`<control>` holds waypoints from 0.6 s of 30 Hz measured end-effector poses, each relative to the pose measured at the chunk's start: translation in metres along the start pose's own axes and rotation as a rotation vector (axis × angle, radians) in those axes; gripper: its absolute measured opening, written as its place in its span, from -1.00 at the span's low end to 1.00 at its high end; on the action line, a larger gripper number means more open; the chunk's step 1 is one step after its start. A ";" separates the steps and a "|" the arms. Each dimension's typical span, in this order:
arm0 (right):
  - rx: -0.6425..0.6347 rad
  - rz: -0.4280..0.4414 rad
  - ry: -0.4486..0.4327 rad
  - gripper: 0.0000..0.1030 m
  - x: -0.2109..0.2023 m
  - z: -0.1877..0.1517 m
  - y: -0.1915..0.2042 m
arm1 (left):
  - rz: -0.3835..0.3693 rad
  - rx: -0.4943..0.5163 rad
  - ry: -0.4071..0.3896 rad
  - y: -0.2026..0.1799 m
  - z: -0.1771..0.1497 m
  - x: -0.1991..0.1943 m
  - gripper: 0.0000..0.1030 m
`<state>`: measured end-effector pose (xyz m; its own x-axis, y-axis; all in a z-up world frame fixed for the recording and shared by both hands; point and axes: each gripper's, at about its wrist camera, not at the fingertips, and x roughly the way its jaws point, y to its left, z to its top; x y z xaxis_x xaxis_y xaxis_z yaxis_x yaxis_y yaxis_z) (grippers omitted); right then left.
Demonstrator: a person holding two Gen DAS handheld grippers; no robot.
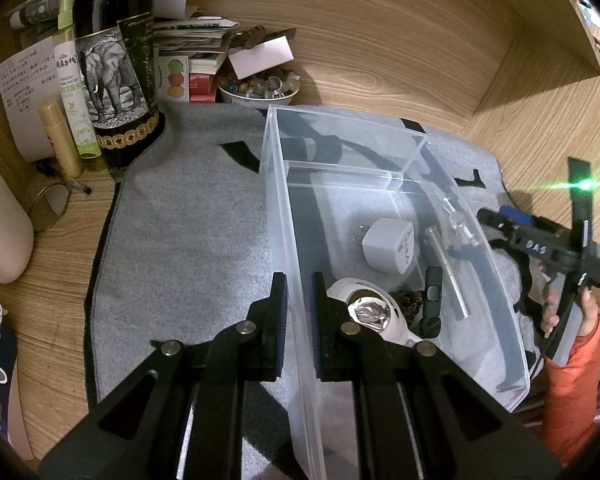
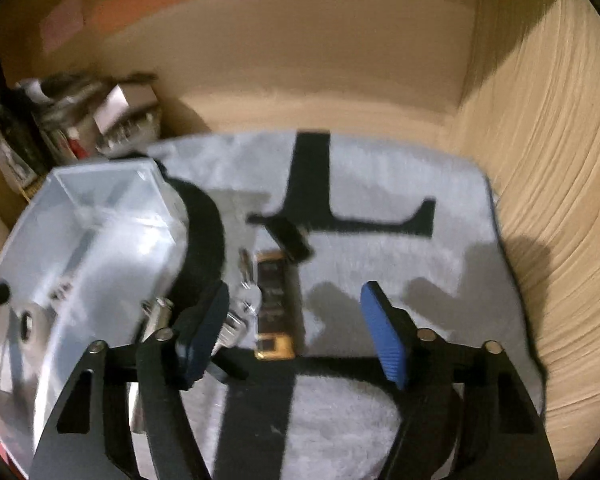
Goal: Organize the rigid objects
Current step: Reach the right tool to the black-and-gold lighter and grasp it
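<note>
Clear plastic organizer box (image 1: 380, 200) sits on the grey mat (image 1: 180, 240) on our wooden table (image 1: 380, 60), holding a white plug adapter (image 1: 388, 246), a glass tube (image 1: 446, 270) and a white flashlight (image 1: 370, 312). Our left hand-held gripper (image 1: 299, 308) is clamped on the box's near wall. Our right hand-held gripper (image 2: 296, 336) stands apart, empty, above a black-and-gold rectangular item (image 2: 274, 308) (too blurred to name) beside the box.

left wrist: close, angled down | right wrist: likewise | shared: clear bin (image 1: 400, 208) (image 2: 100, 220)
</note>
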<state>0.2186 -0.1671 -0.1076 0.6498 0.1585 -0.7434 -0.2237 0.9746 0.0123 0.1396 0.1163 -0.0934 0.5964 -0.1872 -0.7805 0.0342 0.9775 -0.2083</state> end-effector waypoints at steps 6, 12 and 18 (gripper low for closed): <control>-0.033 0.007 0.090 0.02 0.020 -0.014 -0.001 | -0.001 -0.001 -0.001 0.000 0.000 0.000 -0.82; -0.066 -0.013 0.093 -0.12 0.028 -0.013 0.009 | -0.001 -0.001 0.000 0.000 0.000 0.000 -0.82; -0.108 -0.012 0.068 -0.58 0.028 -0.013 0.021 | -0.001 -0.001 -0.001 0.000 0.000 0.000 -0.82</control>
<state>0.2229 -0.1444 -0.1366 0.6028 0.1323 -0.7868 -0.2958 0.9529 -0.0664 0.1395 0.1160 -0.0937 0.5971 -0.1878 -0.7799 0.0341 0.9773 -0.2092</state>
